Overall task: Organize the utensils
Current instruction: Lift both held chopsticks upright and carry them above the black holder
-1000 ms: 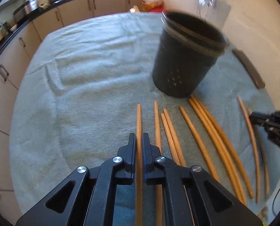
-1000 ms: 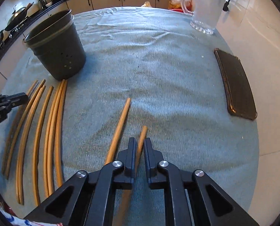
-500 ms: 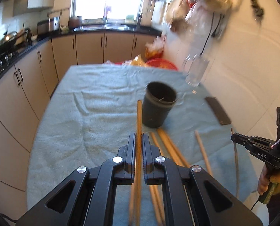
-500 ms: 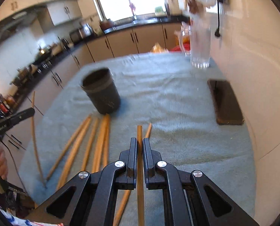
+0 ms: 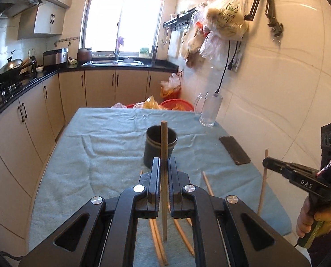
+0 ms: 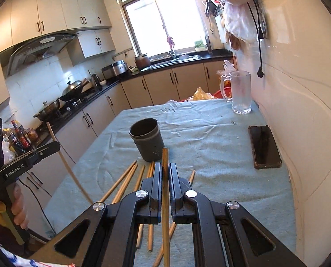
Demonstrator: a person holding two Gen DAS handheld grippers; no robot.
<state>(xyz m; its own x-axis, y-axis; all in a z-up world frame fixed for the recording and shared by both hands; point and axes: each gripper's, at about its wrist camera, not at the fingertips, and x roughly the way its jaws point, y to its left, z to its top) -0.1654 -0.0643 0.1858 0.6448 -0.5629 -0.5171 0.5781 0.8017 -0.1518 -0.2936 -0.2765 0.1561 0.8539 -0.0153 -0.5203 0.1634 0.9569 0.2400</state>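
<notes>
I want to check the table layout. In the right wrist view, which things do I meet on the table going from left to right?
Loose chopsticks → black utensil holder → glass mug → dark phone.

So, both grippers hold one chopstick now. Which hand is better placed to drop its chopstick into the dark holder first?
Probably the left. The left gripper lines its chopstick up with the dark holder. For the right gripper, the holder sits off to the left of its chopstick.
</notes>
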